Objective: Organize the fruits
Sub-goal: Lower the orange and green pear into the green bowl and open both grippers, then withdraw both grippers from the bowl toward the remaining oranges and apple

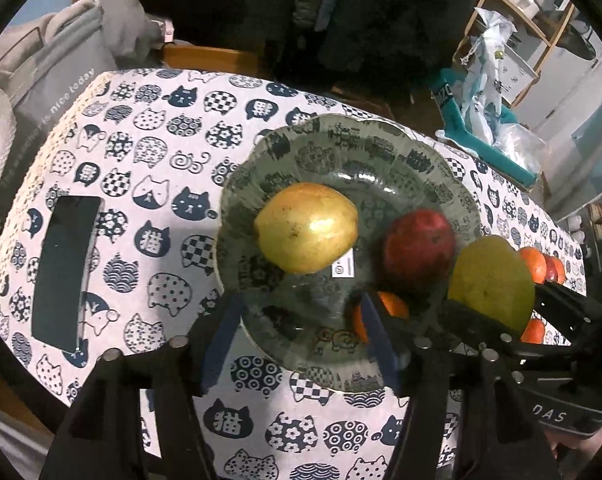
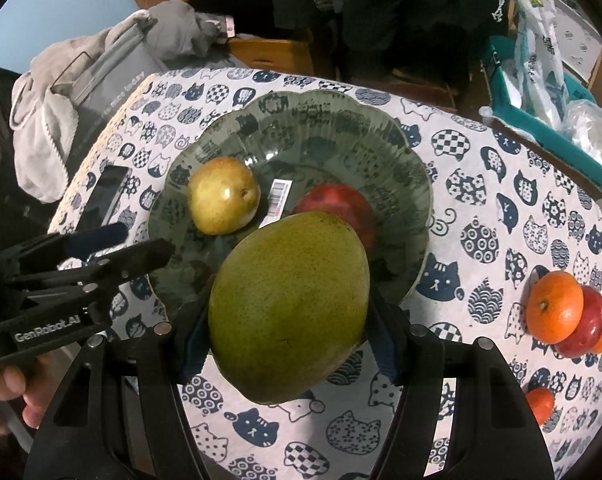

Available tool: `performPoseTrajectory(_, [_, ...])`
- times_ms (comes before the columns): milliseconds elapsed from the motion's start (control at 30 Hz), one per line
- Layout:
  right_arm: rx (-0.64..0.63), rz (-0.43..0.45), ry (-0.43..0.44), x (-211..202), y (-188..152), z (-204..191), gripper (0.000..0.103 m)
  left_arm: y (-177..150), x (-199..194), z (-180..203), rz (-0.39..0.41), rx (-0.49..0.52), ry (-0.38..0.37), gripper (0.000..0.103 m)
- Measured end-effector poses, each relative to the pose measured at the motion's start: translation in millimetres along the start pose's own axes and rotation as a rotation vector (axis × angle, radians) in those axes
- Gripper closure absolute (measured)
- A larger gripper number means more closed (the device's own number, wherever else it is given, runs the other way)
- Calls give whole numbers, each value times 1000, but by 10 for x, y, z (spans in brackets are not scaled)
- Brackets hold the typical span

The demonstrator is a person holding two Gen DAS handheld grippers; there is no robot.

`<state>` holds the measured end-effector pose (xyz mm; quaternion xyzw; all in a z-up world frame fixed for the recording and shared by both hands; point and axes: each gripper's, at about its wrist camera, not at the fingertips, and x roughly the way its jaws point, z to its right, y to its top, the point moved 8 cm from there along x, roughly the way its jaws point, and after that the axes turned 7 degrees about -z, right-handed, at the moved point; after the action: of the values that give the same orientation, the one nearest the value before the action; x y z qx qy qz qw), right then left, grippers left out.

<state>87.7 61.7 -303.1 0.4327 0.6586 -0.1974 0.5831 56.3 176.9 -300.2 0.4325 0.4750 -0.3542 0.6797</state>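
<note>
A dark green patterned plate (image 1: 341,140) (image 2: 321,120) sits on the cat-print tablecloth. It holds a yellow pear (image 1: 307,228) (image 2: 223,196), a red apple (image 1: 419,250) (image 2: 341,204) and an orange (image 1: 393,304). My right gripper (image 2: 289,334) is shut on a big green mango (image 2: 289,304) (image 1: 491,280), held above the plate's near right rim. My left gripper (image 1: 301,336) is open and empty over the plate's near edge; it shows at the left in the right wrist view (image 2: 133,248).
Oranges (image 2: 555,306) and a red apple (image 2: 587,322) lie on the cloth right of the plate. Another orange (image 2: 541,402) lies nearer. A black phone (image 1: 65,272) lies at the left. A barcode sticker (image 2: 279,196) is on the plate. A teal box with bags (image 2: 549,92) stands far right.
</note>
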Motion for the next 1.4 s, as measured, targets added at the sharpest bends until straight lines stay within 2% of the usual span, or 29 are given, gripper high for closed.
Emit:
performPoseTrajectory(100, [-1,-11,2,37,3,-17,33,-9,-27,-31,1,-3,12,35])
performPoseTrajectory(267, [-12,32,4,-114,91,-63,26,-25,-59,-68,0,-7,19,35])
performPoseTrajectory(433, [3,63,0,-241,125,-28,26,-25,-127,-38,11,-6,15,35])
performPoseTrajectory(600, [6,95,-66,-398,117,67,26,1,-264,59,46,17,15,35])
performPoseTrajectory(667, [12,108,-87,-470,113,117,26,12,-327,112,62,31,15,32])
performPoseTrajectory(867, [43,159,-128,-748,92,272,26,40,-528,306,108,65,0,27])
performPoseTrajectory(933, [51,184,-142,-873,82,329,26,47,-597,374,127,78,-3,23])
performPoseTrajectory(1400, [94,321,-205,-1604,-50,574,26,21,-1046,806,226,158,-49,21])
